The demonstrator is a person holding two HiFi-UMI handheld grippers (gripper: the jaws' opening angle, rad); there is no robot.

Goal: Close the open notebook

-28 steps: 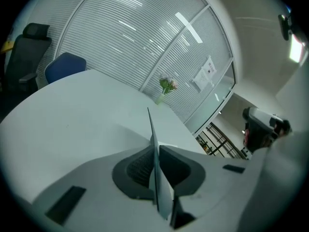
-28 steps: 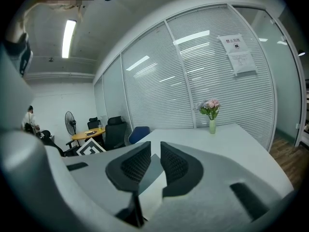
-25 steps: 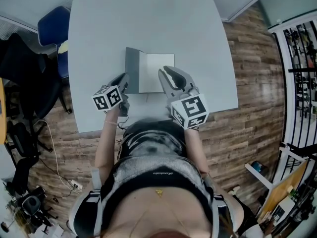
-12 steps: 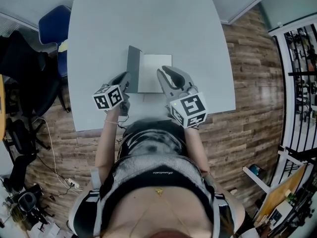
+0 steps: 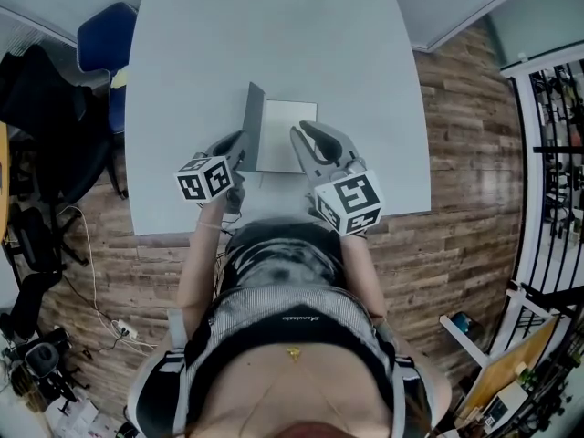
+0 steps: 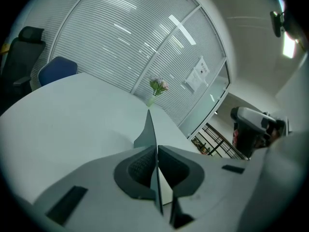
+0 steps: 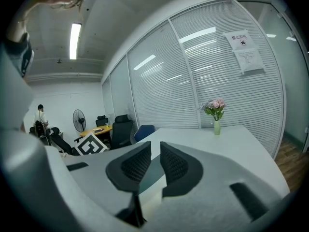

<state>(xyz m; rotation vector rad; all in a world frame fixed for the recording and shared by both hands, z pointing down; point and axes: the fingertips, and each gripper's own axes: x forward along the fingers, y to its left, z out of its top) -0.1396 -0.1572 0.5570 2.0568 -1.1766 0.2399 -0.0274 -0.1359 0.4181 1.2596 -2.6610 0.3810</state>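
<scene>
Head view, thin grey notebook cover (image 5: 253, 121) near upright, pinched by left gripper (image 5: 241, 141)

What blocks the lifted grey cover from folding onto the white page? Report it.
The grey notebook cover stands upright, pinched in the left claw. The white paper page is otherwise bare, but in the head view the right claw sits over its near right corner. It probably has to pull back before the cover can land.

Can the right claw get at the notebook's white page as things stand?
Probably yes: the right claw is right over the white page, nothing between; the left claw holds the cover upright.
</scene>
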